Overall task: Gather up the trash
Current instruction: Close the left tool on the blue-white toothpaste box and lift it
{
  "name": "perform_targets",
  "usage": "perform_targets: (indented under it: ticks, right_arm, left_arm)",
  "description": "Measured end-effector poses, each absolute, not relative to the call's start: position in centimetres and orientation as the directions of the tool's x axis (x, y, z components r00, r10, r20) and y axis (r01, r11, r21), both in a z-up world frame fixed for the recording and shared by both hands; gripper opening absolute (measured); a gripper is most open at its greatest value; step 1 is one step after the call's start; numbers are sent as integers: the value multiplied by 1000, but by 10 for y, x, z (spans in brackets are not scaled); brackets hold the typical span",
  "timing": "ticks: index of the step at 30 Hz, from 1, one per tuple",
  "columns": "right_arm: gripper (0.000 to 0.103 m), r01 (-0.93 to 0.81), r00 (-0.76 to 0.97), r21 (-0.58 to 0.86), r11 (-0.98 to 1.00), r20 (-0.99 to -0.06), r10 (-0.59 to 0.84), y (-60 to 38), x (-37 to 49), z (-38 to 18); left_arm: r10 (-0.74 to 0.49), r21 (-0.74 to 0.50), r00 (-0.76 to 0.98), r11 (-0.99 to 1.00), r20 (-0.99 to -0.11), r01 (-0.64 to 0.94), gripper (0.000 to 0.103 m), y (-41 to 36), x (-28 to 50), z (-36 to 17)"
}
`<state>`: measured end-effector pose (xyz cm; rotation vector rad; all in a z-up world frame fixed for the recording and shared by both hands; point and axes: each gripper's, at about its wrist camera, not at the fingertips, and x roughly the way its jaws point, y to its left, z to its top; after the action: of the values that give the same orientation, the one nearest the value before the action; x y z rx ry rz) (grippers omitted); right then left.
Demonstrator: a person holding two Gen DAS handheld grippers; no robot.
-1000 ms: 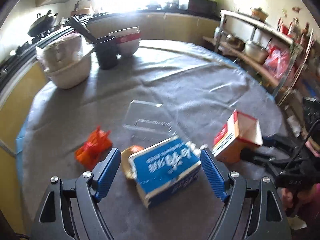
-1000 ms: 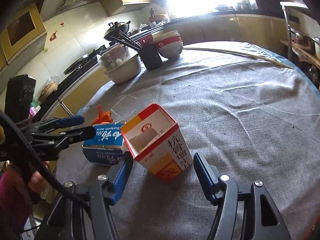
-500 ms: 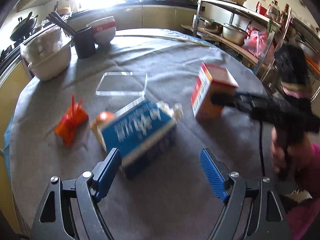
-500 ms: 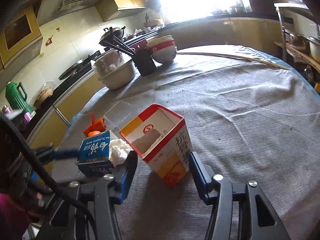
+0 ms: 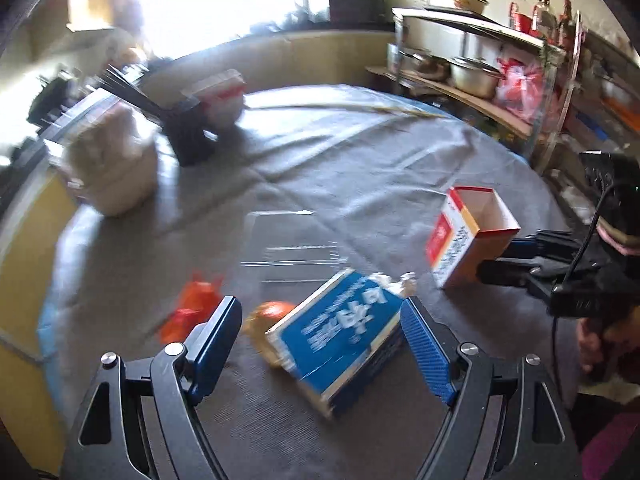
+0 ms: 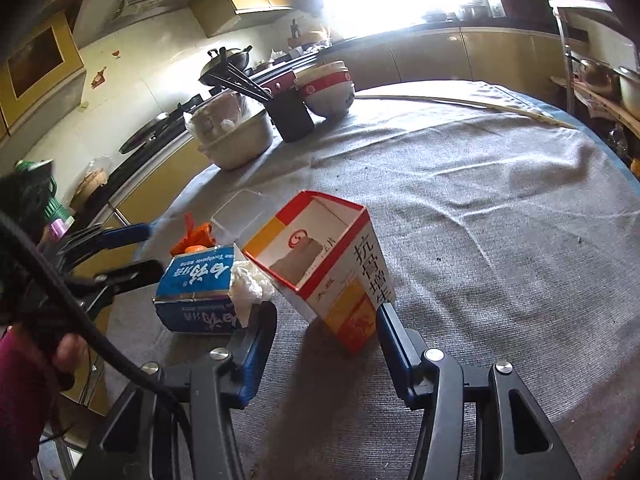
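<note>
Trash on the grey cloth-covered round table comprises two cardboard cartons and smaller scraps. Red-and-orange carton, open-topped and empty, tilts between the blue pads of the right gripper; the jaws have just been closing, and now clamp its lower end, the left pad partly hidden behind it. In the left wrist view the same carton is seen pinched at its base by that gripper's dark fingers.

Blue carton, printed with white characters, lies on its side with crumpled white tissue stuffed in its open end. Left gripper stands wide apart, straddling it; the right pad sits just beside the carton's corner, and contact cannot be confirmed through motion blur. The left pad is clear of it.

An orange round item touches the blue carton's far side. An orange plastic bag, crinkled and knotted, lies near. A clear rigid plastic lid lies flat beyond them.

At the table's far edge: a cream basin, a black holder with chopsticks, and stacked red-banded bowls.
</note>
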<state>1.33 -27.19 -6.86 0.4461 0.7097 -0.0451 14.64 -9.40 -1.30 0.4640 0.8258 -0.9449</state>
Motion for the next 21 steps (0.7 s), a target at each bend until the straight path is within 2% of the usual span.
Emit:
perform_targets:
  ticks: [3,6,13,16,19,21]
  right_arm:
    - [56,195,757,384,903,-644,110,-274,14,-71]
    - [56,198,755,384,902,-647,110,-275,15,-72]
    - [56,205,752,394,896,-650,114,-275,16,-74]
    - [56,206,752,394,896,-650,113,-273,16,-73]
    - [56,203,759,393,897,-642,109,-273,13,-69]
    - [60,200,762,411,889,-636,123,-275,12,-66]
  left_arm:
    - [-541,-92,201,466,-817,880,82,-104,154,-29]
    - [-551,-98,212,478,-807,873,82,-101,150,-33]
    - [-609,-274,93,483,-788,832,82,-74,125,-34]
    - [-599,-244,127,498,-791,832,82,-65,100,-34]
    - [-572,-163,215,537,-791,828,82,-59,92,-28]
    - [-569,-123,275,563,-775,817,82,-54,99,-19]
